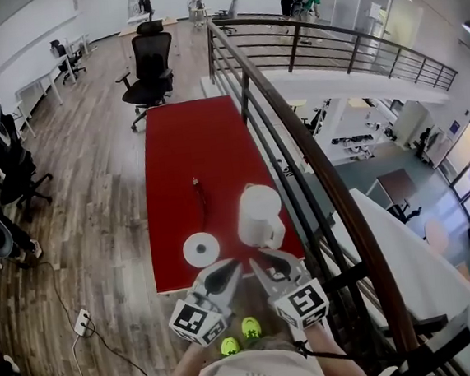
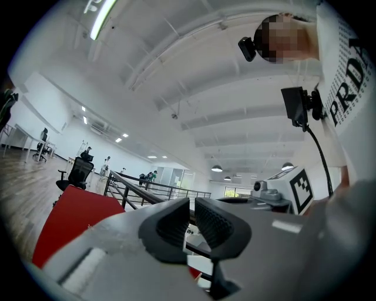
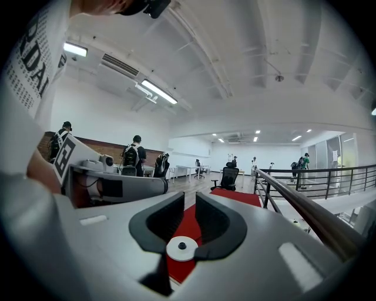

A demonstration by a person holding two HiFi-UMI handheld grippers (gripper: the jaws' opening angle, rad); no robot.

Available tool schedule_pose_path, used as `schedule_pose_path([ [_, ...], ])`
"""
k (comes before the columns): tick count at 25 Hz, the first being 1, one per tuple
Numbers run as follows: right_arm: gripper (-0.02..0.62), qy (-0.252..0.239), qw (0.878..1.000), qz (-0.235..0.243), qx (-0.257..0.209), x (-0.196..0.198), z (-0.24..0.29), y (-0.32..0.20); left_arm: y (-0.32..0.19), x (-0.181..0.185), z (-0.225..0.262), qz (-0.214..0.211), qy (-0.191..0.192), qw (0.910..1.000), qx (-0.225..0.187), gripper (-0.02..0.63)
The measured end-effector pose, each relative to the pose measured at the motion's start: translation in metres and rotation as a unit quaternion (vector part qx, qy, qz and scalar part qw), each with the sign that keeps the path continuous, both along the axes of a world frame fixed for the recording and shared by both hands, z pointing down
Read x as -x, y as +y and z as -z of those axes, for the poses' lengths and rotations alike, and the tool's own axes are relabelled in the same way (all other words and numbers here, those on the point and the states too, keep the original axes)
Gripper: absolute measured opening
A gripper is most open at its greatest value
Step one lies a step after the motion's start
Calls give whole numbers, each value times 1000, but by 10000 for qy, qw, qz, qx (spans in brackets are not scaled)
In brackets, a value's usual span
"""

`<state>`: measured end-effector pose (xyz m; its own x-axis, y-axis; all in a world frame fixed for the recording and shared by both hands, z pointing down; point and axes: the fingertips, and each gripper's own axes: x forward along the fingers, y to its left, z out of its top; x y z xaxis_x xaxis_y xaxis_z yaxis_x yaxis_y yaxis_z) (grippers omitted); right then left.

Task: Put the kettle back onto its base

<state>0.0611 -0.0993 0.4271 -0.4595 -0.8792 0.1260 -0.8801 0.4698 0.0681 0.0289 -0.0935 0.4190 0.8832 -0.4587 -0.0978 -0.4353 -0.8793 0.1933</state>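
Note:
The white kettle [image 1: 259, 215] stands upright on the red table [image 1: 197, 137], near its front right corner. Its round white base [image 1: 201, 249] lies to the left of it, apart from it, with a black cord [image 1: 200, 191] running back from it. My left gripper [image 1: 225, 270] hovers at the table's front edge just in front of the base, its jaws almost together and empty. Just in front of the kettle, my right gripper [image 1: 267, 264] has its jaws slightly apart, nothing between them. In the right gripper view the base [image 3: 181, 248] shows low between the fingers [image 3: 218, 226].
A dark metal railing [image 1: 296, 136] runs along the table's right side, close to the kettle, with a drop to a lower floor beyond. A black office chair [image 1: 151, 67] stands at the table's far end. A power strip [image 1: 82, 322] lies on the wooden floor at left.

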Motion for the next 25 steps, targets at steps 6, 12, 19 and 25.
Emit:
schedule_pose_path([
  [6, 54, -14, 9999, 90, -52, -11, -6, -18, -17, -14, -4, 6, -31, 10000, -12, 20],
  [12, 54, -67, 9999, 148, 55, -22, -11, -34, -35, -28, -7, 73, -85, 9999, 28, 20],
  [19, 54, -129, 9996, 229, 59, -39, -20, -50, -48, -42, -17, 150, -101, 9998, 17, 20],
  [25, 54, -80, 9994, 213, 247, -55, -32, -56, -54, -56, -25, 222, -92, 9996, 115, 20],
])
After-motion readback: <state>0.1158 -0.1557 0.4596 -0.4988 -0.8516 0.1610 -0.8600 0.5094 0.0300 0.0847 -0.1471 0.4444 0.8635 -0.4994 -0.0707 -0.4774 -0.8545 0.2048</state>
